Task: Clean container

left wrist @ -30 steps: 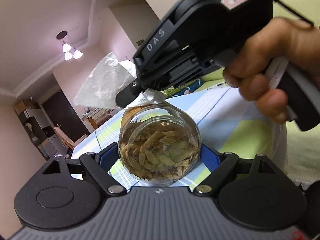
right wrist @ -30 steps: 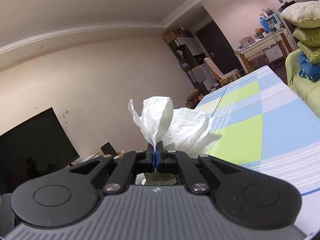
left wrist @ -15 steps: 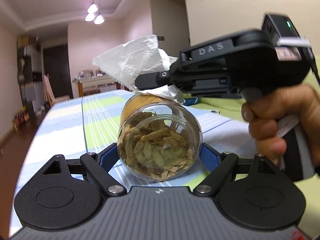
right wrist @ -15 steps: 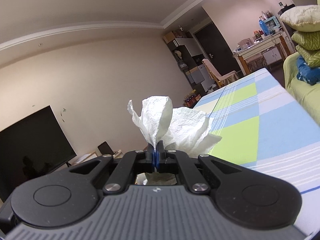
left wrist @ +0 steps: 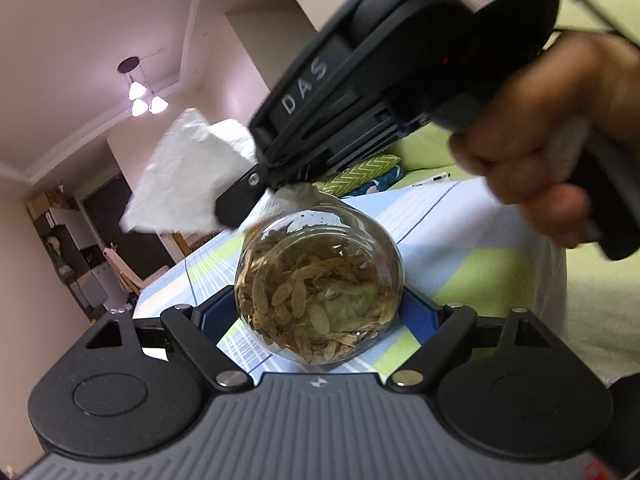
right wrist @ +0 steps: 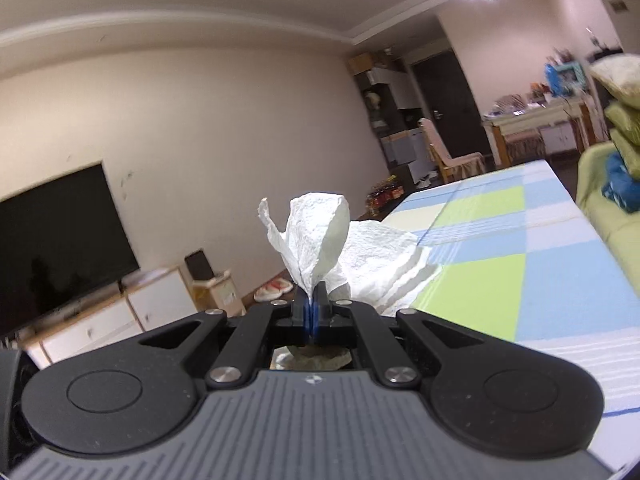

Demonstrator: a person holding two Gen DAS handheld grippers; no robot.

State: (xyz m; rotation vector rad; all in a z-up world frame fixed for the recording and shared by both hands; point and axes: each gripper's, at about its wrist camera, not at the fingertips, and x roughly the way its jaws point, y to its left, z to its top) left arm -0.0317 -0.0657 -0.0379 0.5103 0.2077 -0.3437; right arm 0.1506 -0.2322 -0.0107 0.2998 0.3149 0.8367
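Since half a second ago the left-wrist view has swung back to a steep tilt, the ceiling lamp (left wrist: 142, 98) now at upper left, and the right tool (left wrist: 236, 210) slants down from upper right instead of lying level across the frame. The left tool (left wrist: 318, 312) has just been closing; its blue pads press both sides of the jar (left wrist: 320, 288), held above the checked blue-and-green counter (left wrist: 452, 240).

A green sofa (left wrist: 592, 304) with patterned cushions (left wrist: 360, 170) lies beyond the counter; a dark television (right wrist: 56, 236) on a white cabinet (right wrist: 104, 326) fills the left of the right-wrist view. Nothing stands between the tissue and the jar.

A hand (left wrist: 552, 152) grips the right tool's handle, blurred, the tool body angled nose-down toward the jar's far end. Its jaws are fully closed, pinching a crumpled white tissue (right wrist: 316, 248) that fans out ahead of the tips and touches the jar's far end.

The jar is clear, lying on its side with its base toward the left camera, packed with dry, pale brown leaf-like pieces.
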